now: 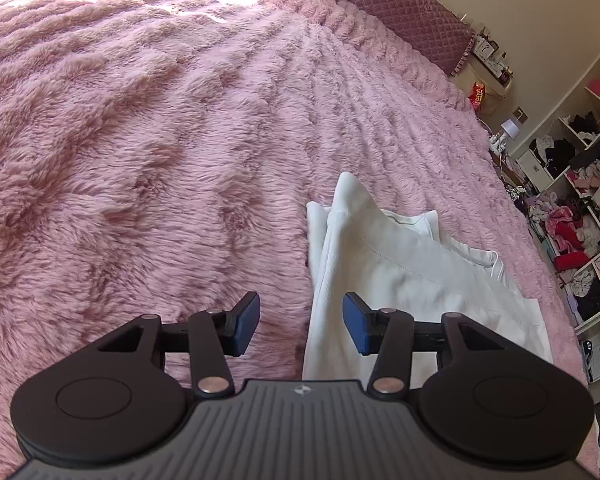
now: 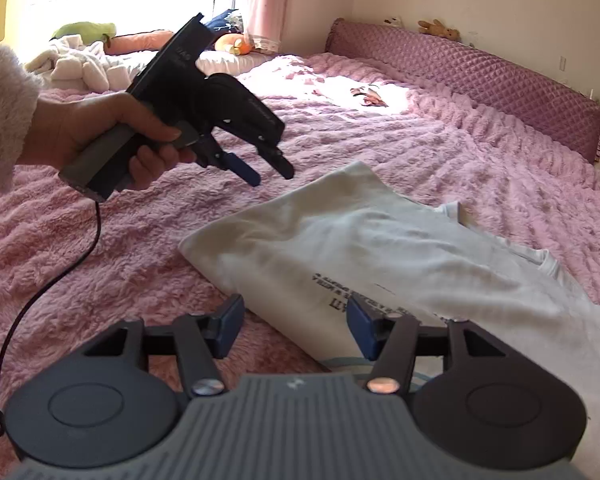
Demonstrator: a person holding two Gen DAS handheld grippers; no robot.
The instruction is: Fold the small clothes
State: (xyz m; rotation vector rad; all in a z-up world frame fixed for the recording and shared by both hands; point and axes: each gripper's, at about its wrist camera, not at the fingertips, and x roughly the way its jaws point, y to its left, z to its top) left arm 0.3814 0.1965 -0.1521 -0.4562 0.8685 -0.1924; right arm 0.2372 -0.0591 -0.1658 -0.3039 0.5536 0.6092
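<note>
Left gripper (image 1: 301, 322): jaws stood apart, nothing between the blue pads, hovering over the garment's left edge.
Right gripper (image 2: 295, 328): jaws apart and empty, above the near left corner of the garment.
White garment (image 2: 380, 248): lay partly folded on the pink fluffy blanket (image 2: 120, 264), printed text facing up.
Hand (image 2: 100, 132): gripped the left gripper's handle, far left of the garment.
</note>
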